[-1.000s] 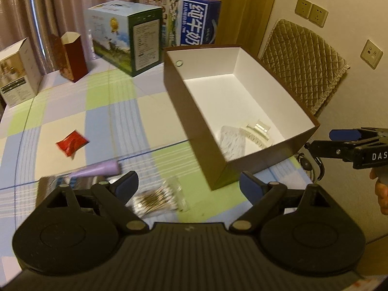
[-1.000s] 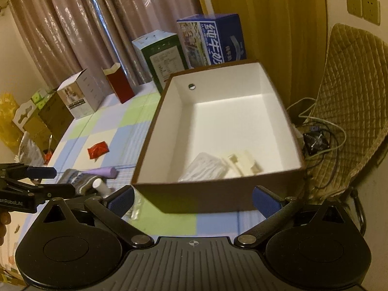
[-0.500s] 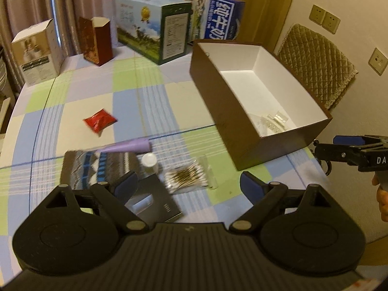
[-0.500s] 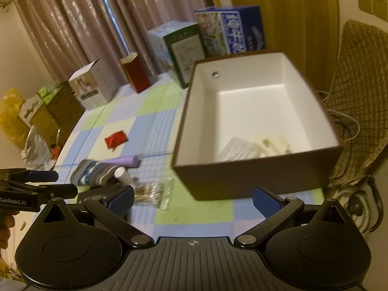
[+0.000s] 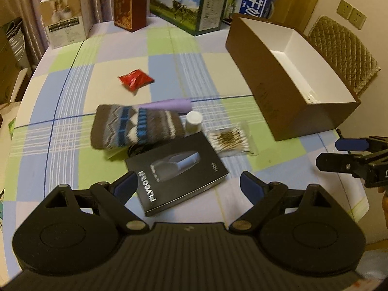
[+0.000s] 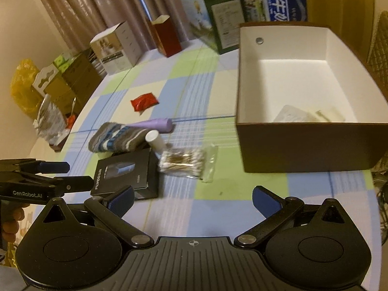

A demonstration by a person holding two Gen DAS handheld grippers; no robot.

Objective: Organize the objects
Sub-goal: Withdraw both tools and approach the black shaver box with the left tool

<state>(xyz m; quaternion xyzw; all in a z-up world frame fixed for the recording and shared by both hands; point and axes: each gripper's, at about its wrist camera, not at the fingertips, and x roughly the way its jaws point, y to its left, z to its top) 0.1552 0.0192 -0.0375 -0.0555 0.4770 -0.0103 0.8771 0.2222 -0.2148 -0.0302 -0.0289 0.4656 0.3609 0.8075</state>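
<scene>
Loose items: clustered on the checked tablecloth [image 5: 72, 77], left of the brown box and apart from it.
Red packet [image 5: 135, 80]: alone, farther back on the cloth.
Knitted pouch [image 5: 135, 127]: lying flat; a purple tube [image 5: 167, 104] runs along its far edge.
White bottle [image 5: 193, 121]: between the pouch and the cotton swabs, touching the black box's far edge.
Black box [image 5: 177, 169]: flat, closed, nearest the left gripper.
Cotton swabs [image 5: 229, 141]: in a clear bag, just beside the black box on its right.
Brown box [image 6: 308, 145]: open-topped, white inside, on the right of the table.
Brown box contents: a white blister-like pack [image 6: 292, 116] and a pale clip-like piece [image 6: 321, 115] at the near end; the rest of the floor bare.
Back row: four closed cartons along the table's far edge; contents not visible.
Left gripper [image 5: 188, 186]: jaws spread wide, nothing between them, above the black box.
Right gripper [image 6: 192, 200]: jaws spread wide, empty, over bare cloth in front of the cotton swabs.
</scene>
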